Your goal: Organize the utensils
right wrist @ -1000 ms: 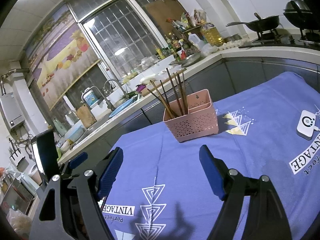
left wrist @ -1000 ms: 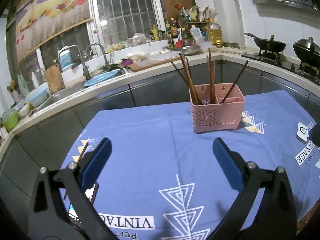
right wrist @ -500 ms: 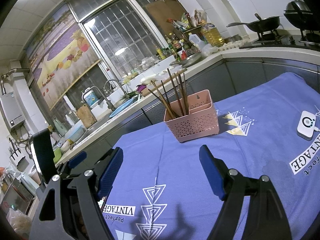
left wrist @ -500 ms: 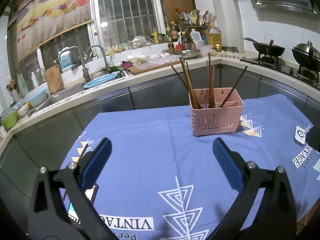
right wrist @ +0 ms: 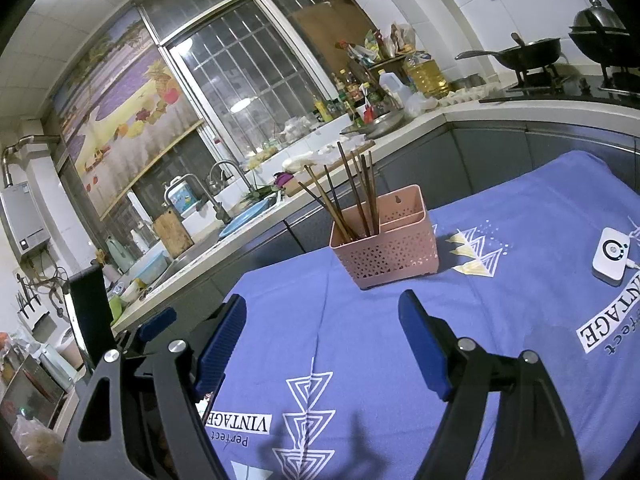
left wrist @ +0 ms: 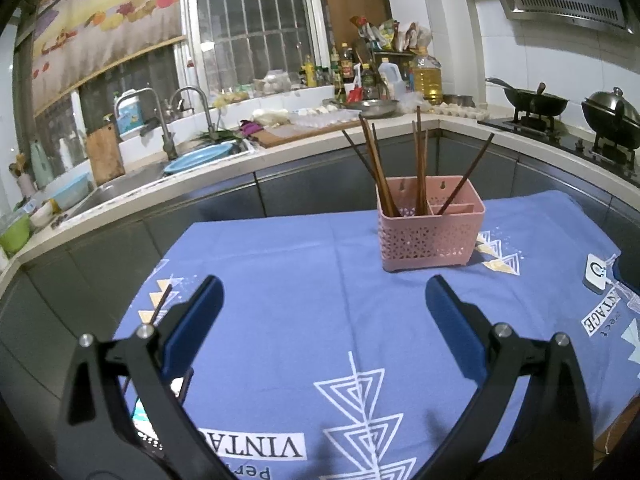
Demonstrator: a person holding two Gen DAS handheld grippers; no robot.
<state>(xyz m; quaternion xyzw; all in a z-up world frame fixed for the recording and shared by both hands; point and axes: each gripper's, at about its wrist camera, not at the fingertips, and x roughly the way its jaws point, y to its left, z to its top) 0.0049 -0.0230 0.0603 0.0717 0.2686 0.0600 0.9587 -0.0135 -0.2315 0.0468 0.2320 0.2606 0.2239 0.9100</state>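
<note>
Two grippers hover over the blue cloth (left wrist: 304, 280), both empty with fingers spread wide: the left gripper (left wrist: 324, 300) and the right gripper (right wrist: 322, 318). Ahead of them, well apart, the pink caddy (left wrist: 430, 232) stands upright on the cloth with dark chopsticks (left wrist: 376, 164) leaning inside. One loose chopstick (left wrist: 160, 306) lies on the cloth beside the left gripper's left finger. Near the right edge rests a white remote (right wrist: 610, 254).
</note>
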